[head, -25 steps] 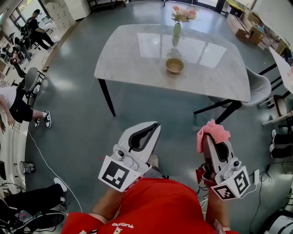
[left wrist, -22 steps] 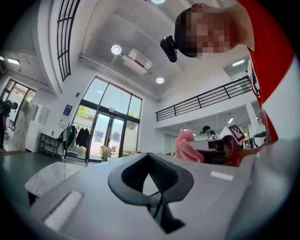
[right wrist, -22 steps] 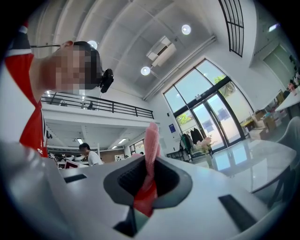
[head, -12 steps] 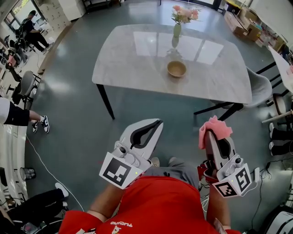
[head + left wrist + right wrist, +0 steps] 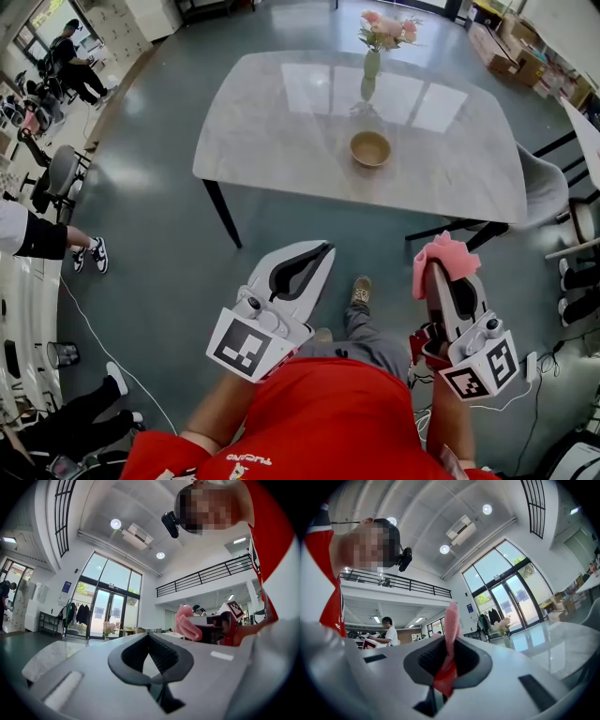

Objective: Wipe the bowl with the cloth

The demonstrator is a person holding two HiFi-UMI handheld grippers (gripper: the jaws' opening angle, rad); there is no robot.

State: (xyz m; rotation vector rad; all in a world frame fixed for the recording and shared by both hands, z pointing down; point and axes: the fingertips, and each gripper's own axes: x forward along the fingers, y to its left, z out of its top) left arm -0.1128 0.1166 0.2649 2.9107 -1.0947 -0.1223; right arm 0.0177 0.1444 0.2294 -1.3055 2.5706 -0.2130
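A tan bowl (image 5: 370,148) stands on a pale marble table (image 5: 262,122), near a vase of pink flowers (image 5: 375,42). Both grippers hang over the floor, well short of the table. My right gripper (image 5: 441,265) is shut on a pink cloth (image 5: 442,258), which bunches beyond its tips. Seen from the right gripper view, the cloth (image 5: 451,634) runs as a pink strip up between the closed jaws. My left gripper (image 5: 319,255) is shut with nothing in it; its jaws (image 5: 151,656) meet. The cloth (image 5: 186,623) also shows in the left gripper view, off to the right.
A grey chair (image 5: 544,187) stands at the table's right end. People sit and stand along the left wall (image 5: 37,234), with a cable on the floor (image 5: 103,337). My shoe (image 5: 360,291) steps on the grey floor between me and the table.
Both grippers and I have moved closer to the table; the bowl sits lower in the head view. A foot has stepped forward. Neither grip has changed.
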